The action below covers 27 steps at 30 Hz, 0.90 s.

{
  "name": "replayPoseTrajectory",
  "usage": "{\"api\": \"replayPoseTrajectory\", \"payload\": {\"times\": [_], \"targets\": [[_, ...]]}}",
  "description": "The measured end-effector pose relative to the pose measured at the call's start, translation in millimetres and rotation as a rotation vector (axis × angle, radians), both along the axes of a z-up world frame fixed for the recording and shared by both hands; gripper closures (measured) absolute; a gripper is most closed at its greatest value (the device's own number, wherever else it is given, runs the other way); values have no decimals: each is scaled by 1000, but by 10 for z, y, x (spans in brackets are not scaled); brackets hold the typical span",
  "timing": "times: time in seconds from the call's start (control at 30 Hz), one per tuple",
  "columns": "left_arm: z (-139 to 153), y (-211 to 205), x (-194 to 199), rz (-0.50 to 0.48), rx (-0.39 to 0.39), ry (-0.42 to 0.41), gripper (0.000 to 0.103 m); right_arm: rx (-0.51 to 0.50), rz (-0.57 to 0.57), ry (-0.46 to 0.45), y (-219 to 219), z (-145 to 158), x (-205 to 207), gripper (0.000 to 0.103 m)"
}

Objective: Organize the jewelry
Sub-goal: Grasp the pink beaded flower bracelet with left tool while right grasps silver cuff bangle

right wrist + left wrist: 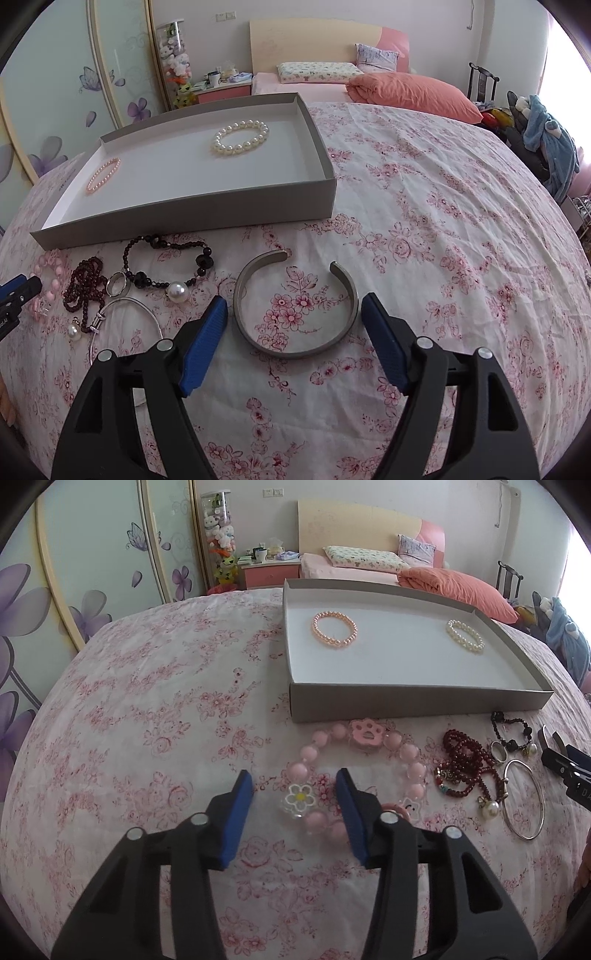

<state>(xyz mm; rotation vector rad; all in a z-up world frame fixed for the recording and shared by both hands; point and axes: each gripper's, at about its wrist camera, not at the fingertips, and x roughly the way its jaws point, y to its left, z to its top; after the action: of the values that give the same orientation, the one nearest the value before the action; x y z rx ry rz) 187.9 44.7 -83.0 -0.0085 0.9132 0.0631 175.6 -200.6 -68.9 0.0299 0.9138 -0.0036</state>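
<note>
so we're looking at the pink bead bracelet, the chunky one with the paw charm and the little flower charm, lying flat on the floral bedspread just in front of the grey box's near wall. our left gripper is over its near-left arc, fingers narrowed but not pinching anything yet: one blue pad sits outside the ring, the other over the inside, with the flower charm between them. our guess is it's light, loose and floppy on an elastic cord, and the glossy beads will want to roll out of the pads, so we'd bite across the strand on plain beads instead of the flat charm.

our right gripper has its fingers wide, straddling the silver cuff that sits in front of the box's right end, not touching it. that one looks stiff and slick, so we'd take it across the closed back of the band, not the open ends.

between the two, also in front of the box: a dark red bead strand, a black bead bracelet with a pearl, a small ring and a thin wire bangle, all bunched together and partly overlapping, so snags are a risk.

inside the box a peach pearl bracelet is toward the left and a white pearl bracelet toward the right, well apart, lots of floor free.
</note>
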Motion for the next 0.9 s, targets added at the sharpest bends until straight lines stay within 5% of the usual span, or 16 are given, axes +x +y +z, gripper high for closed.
{"api": "replayPoseTrajectory", "payload": {"times": [0.07,0.13,0.9], "targets": [[7,-34,-13,-7,4,-2,80,-1,7,-7,4,9,-13,36],[6,-63,-43,-7,9,-3,83,3,13,-7,1,12,-27,36],[316,137,-290,-18,-148,-103,84,66,40,-37,-49,95,-159,37]]}}
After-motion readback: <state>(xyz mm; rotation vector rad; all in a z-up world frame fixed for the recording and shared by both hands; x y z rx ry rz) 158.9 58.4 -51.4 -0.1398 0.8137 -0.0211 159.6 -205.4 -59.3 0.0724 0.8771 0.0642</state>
